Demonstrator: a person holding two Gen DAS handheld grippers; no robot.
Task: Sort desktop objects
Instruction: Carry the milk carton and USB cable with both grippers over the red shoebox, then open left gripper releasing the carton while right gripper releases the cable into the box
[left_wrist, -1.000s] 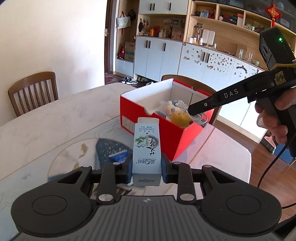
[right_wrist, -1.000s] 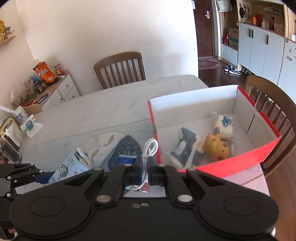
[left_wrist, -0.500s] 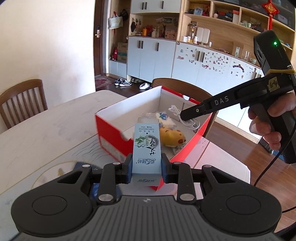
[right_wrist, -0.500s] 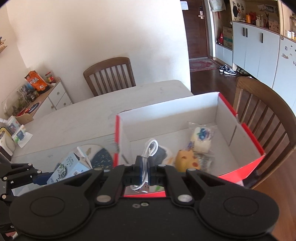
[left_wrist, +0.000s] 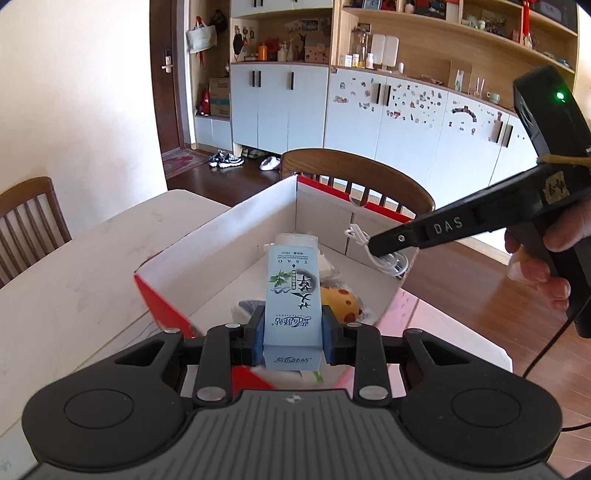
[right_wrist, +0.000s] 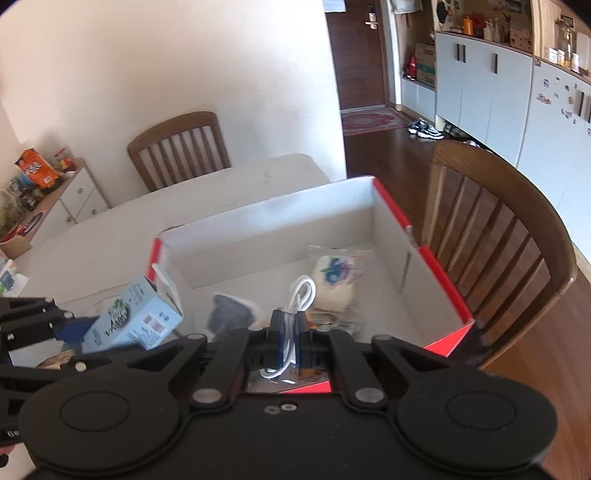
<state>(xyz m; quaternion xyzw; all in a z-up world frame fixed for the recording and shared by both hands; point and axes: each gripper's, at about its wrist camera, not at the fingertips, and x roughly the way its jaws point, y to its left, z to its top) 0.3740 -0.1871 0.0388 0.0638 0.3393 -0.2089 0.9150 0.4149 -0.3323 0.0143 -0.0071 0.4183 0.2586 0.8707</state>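
**Both tools loaded over the red box**

The left tool (left_wrist: 291, 330) is closed on a pale blue carton (left_wrist: 292, 295), its blue pads pressing the carton's two sides near the base. The carton stands upright between the fingers, above the near edge of the red box (left_wrist: 162, 295). To the left of this tool lies the bare marble table (left_wrist: 74, 280), with a wooden chair (left_wrist: 29, 221) beyond its far edge. Straight ahead, past the carton, the box's white interior holds a yellow spotted toy (left_wrist: 341, 302) and a grey item (left_wrist: 251, 308), both partly hidden behind the carton. Beyond the box stands a second wooden chair (left_wrist: 354, 173).

To the right of the left tool, the right tool (right_wrist: 290, 338) reaches over the box, held in a person's hand (left_wrist: 543, 266). Its fingers are closed tight on a coiled white cable (right_wrist: 301, 295), whose loop sticks up past the fingertips. Directly ahead of and below this tool, inside the box, lie a clear-wrapped packet with a blue print (right_wrist: 334, 275) and the grey item (right_wrist: 231, 314). The box's right wall and the curved back of a chair (right_wrist: 495, 236) stand just to this tool's right. From the right wrist view, the carton (right_wrist: 135, 317) appears tilted at the box's left corner.
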